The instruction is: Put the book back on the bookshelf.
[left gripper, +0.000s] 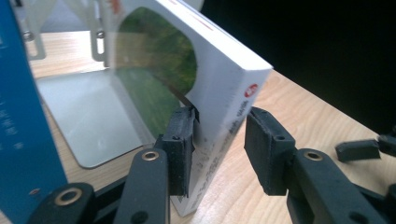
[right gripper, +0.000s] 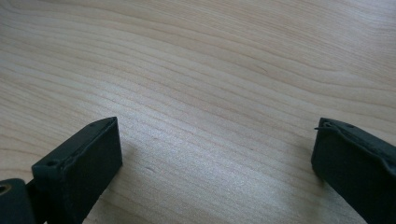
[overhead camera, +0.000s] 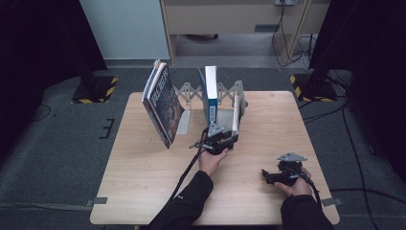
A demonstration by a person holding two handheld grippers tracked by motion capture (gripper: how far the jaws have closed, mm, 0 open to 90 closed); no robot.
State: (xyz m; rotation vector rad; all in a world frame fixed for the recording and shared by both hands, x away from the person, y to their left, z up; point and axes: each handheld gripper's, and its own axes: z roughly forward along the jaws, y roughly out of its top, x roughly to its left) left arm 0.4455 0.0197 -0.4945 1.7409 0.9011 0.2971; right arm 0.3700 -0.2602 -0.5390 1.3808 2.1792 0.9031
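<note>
Since the white book (left gripper: 224, 93) stands upright on its bottom edge in the metal book rack (left gripper: 93, 121) at the far middle of the counter (overhead camera: 143, 182), just right of the blue book (left gripper: 23, 116), treat it as a stiff but tippy load. It looks like a thick paperback: moderately heavy for one gripper, rigid across the spine, with a glossy cover that is likely to slide under rubber pads.

Your left gripper (left gripper: 219, 140) has its jaws straddling the book's near lower corner. One pad touches the green-printed cover, while the other stands a little off the spine side, so nothing is pinched yet. I'd take hold across the full thickness, close to the spine where the block is firmest, and higher than the corner if you can, so the weight does not swing the book round in the pads. Squeeze firmly; the pages won't crush.

Your right gripper (overhead camera: 268, 175) rests at the near right, well apart from the rack, jaws spread wide over bare wood. It could steady the blue book, or the books leaning at the far left (overhead camera: 163, 103)
</note>
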